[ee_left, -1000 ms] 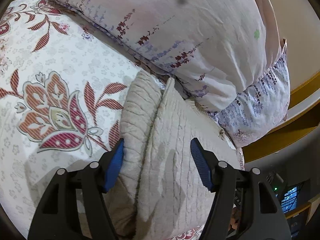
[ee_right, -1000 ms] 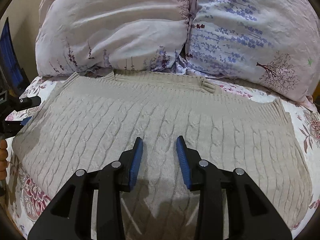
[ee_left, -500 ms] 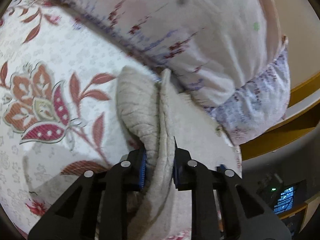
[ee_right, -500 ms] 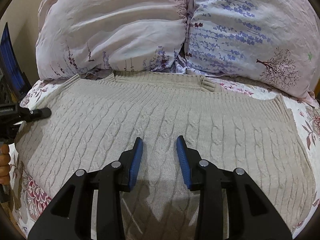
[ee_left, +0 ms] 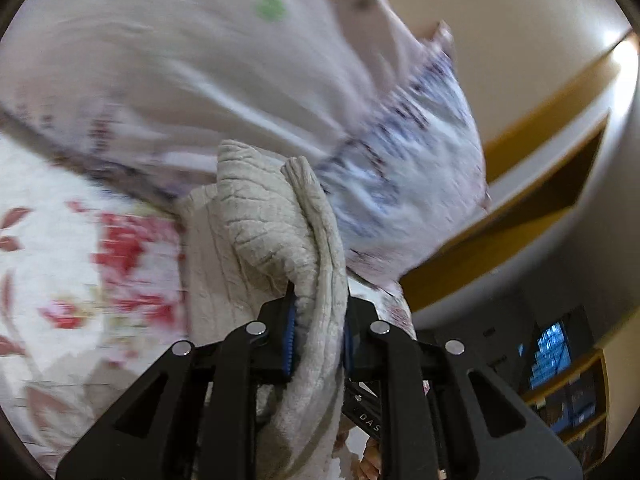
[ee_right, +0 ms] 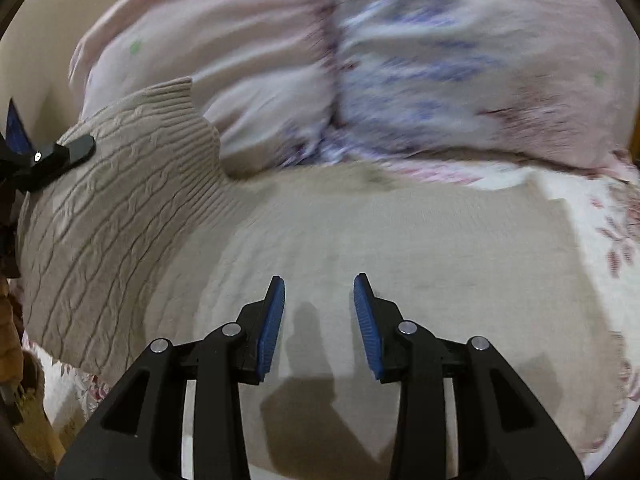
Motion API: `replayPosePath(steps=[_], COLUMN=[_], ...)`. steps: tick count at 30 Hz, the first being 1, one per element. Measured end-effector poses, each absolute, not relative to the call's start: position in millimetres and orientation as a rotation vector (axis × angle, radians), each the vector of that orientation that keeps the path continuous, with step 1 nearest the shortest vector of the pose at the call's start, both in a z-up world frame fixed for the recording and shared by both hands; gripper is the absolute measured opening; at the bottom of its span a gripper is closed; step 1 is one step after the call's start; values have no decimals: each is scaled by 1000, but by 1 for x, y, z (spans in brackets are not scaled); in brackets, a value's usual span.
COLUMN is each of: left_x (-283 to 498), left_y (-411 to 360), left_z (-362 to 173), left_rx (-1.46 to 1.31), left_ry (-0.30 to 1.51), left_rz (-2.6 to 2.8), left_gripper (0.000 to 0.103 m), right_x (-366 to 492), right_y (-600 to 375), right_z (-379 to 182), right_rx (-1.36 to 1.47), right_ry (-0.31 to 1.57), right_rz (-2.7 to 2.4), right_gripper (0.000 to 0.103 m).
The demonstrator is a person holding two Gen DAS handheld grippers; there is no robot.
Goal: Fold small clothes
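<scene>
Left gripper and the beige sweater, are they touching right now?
Touching. The left wrist view shows the left gripper shut on a bunched fold of the sweater, blue pads pressed against the knit on both sides.

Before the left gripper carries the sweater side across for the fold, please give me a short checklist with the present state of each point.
1. Left gripper shut on the sweater edge: ok, cloth is pinched between the blue pads.
2. Held side is off the bed: ok, the right wrist view shows it raised at the left.
3. Right gripper open and holding nothing: ok, it is above the flat middle of the sweater.
4. Right gripper pressing the sweater down: cannot tell.
5. Landing area on the sweater is flat: ok, though blurred.
6. Pillows clear of the fold path: cannot tell, they lie close behind the sweater.
</scene>
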State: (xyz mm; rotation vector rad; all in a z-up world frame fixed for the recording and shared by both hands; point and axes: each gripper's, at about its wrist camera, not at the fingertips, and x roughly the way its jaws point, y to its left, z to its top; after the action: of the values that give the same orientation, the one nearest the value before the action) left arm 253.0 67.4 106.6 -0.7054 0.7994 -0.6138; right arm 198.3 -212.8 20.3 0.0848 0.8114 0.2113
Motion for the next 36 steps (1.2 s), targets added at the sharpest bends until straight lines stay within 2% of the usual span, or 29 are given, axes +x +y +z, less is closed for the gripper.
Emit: replayPosePath(steps=[3, 9, 15, 18, 20, 22, 25, 33, 36], left_x=[256, 259, 257, 251, 246, 241, 242, 249, 246], left_y=[34, -44, -125, -126, -111, -84, -53, -15, -21], left_z=[109, 91, 46, 49, 62, 73, 76, 31, 29], left_rx=[-682, -628, -517, -529, -553, -567, -521, -558, -511], left_ry=[810, 860, 1022, 1005, 965, 902, 873, 966, 970], left_rz=[-662, -723, -788, -848, -871, -821, -644, -535, -563], left_gripper=[16, 16, 21, 36, 61, 73, 74, 73, 73], right_x=[191, 175, 166, 163, 164, 167, 180, 208, 216], right_y=[-245, -309, -352, -361, -366, -372, -371, -360, -357], right_z=[28, 32, 31, 36, 39, 39, 34, 16, 13], right_rx=[109, 185, 274, 318, 370, 459, 579, 653, 648], right_ry=[786, 763, 767, 763, 771, 793, 866, 1010, 1022], right_rz=[151, 27, -38, -9, 38, 109, 213, 269, 283], right_gripper=[44, 44, 44, 44, 44, 49, 60, 60, 54])
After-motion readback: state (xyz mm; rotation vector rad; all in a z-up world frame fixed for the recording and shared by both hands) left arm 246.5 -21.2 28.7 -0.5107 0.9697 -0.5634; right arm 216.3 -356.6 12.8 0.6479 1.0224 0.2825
